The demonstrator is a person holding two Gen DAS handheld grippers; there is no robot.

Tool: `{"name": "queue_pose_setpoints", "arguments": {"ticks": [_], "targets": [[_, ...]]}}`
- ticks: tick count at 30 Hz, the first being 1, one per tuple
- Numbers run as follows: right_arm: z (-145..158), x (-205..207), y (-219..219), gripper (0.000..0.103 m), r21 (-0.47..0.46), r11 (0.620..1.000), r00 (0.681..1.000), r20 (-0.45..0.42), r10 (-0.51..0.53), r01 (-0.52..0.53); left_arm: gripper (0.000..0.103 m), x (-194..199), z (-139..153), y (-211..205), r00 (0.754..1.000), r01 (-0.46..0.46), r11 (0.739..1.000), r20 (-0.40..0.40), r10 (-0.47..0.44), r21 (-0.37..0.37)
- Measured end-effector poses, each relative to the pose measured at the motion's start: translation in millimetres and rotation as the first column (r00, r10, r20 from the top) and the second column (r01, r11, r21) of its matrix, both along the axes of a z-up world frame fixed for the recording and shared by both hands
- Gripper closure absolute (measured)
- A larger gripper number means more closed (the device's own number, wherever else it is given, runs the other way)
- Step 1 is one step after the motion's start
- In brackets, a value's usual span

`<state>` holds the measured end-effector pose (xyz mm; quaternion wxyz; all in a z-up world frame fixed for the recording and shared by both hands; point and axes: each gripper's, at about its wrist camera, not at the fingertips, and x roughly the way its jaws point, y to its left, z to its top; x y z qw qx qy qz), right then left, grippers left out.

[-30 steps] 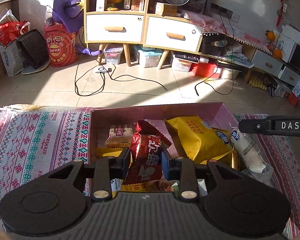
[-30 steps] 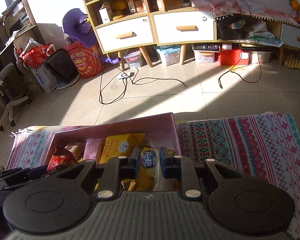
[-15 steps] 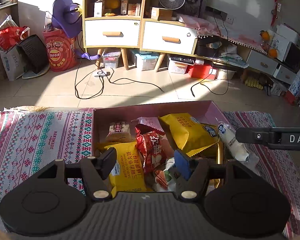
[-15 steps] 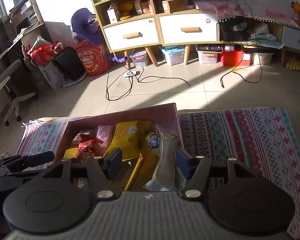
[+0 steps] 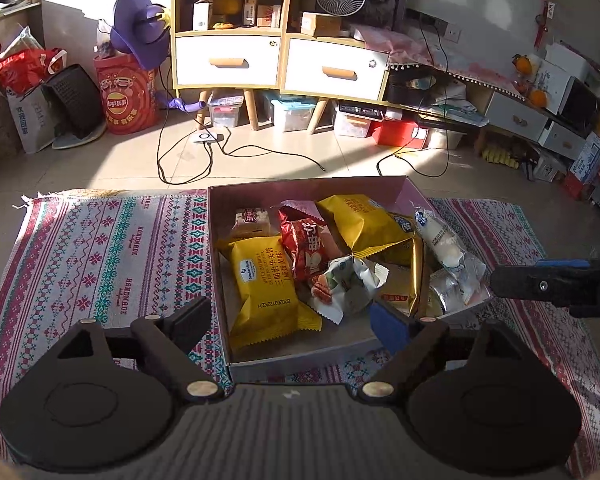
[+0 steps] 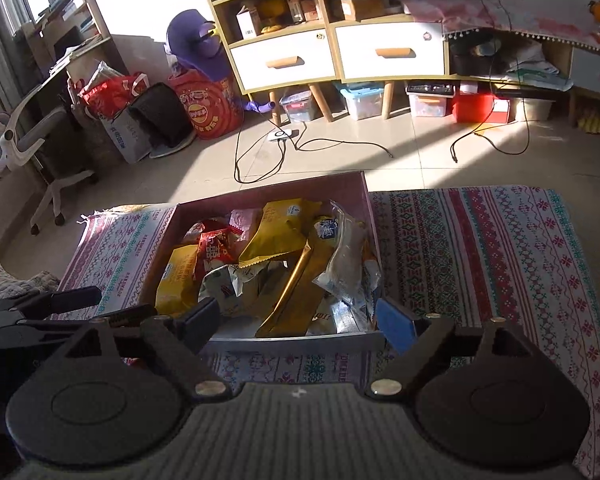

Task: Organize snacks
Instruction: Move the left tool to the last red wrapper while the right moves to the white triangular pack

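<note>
Now both claws, left and right, just opening, empty; rug reads "HANDMADE".

The black two-finger left gripper tilts downward, jaws just opened wide, nothing between them. The matching black right gripper does likewise.

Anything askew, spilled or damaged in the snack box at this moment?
Nothing spilled or visibly torn. The packets lie jumbled in the pink box rather than in rows: the white crumpled wrapper sits atop others, and the clear cream-roll packet leans on the right wall.
</note>
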<state>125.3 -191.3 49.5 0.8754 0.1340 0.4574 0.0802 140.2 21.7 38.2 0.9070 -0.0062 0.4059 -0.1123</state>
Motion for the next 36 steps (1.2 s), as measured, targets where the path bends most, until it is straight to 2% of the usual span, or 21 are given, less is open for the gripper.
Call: {"name": "queue_pose_setpoints", "arguments": {"ticks": [8, 12, 18, 26, 30, 36], "targets": [[2.8, -27.5, -2.9, 0.013, 0.030, 0.999, 1.000, -0.007, 0.020, -0.020, 0.009, -29.0, -3.0, 6.1, 0.999, 0.019, 1.000, -0.032, -0.020, -0.022], [1.2, -41.2, -2.8, 0.011, 0.043, 0.998, 0.999, -0.011, 0.035, -0.034, 0.003, -45.7, -6.9, 11.2, 0.999, 0.022, 0.999, -0.040, -0.024, -0.040], [-4.9, -62.9, -3.1, 0.010, 0.069, 0.995, 0.997, -0.009, 0.077, -0.076, 0.002, -74.6, -16.0, 13.8, 0.997, 0.077, 0.997, -0.020, -0.078, -0.014], [-12.5, -96.2, 1.7, 0.007, 0.024, 0.988, 0.989, 0.008, 0.150, -0.151, 0.001, -109.0, -25.5, 17.3, 0.988, 0.152, 0.988, -0.011, -0.152, -0.006], [-16.6, -112.2, 4.1, 0.006, -0.001, 0.981, 0.981, 0.025, 0.194, -0.194, 0.001, -126.8, -31.9, 18.2, 0.983, 0.181, 0.983, 0.015, -0.181, 0.029], [-25.4, -137.8, 11.4, 0.006, -0.012, 0.957, 0.956, 0.043, 0.290, -0.289, 0.001, -142.6, -44.7, 17.2, 0.978, 0.207, 0.977, 0.000, -0.207, 0.043]]}}
